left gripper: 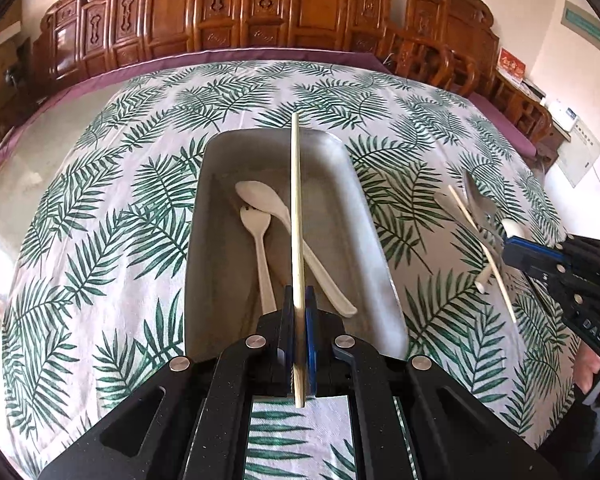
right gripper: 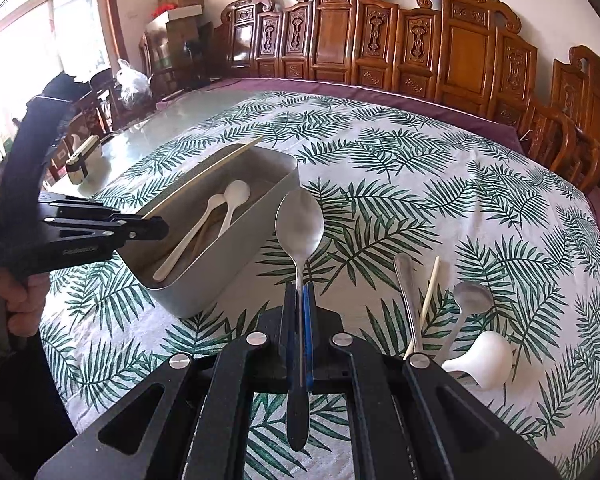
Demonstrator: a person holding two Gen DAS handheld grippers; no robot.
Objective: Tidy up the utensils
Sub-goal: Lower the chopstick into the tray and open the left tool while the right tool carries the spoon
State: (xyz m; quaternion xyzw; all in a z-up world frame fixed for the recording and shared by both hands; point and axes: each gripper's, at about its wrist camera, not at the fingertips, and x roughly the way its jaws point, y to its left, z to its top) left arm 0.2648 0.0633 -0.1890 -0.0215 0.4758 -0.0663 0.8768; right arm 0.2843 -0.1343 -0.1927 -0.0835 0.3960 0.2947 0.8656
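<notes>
Left gripper grasps the pale wooden chopstick above the grey rectangular metal bin; you release next. Right gripper clenches the steel spoon beside it.

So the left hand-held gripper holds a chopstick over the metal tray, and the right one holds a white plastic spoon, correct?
Not quite. The right hand-held gripper holds a metal spoon, as the right wrist view shows. The left hand-held gripper does hold a chopstick over the metal tray.

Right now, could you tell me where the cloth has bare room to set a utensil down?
The leaf-print cloth is bare beyond the metal tray, out to the carved chairs, and between the tray and the loose utensils. It is crowded at the near right: a metal spoon, chopstick, ladle and white spoon.
</notes>
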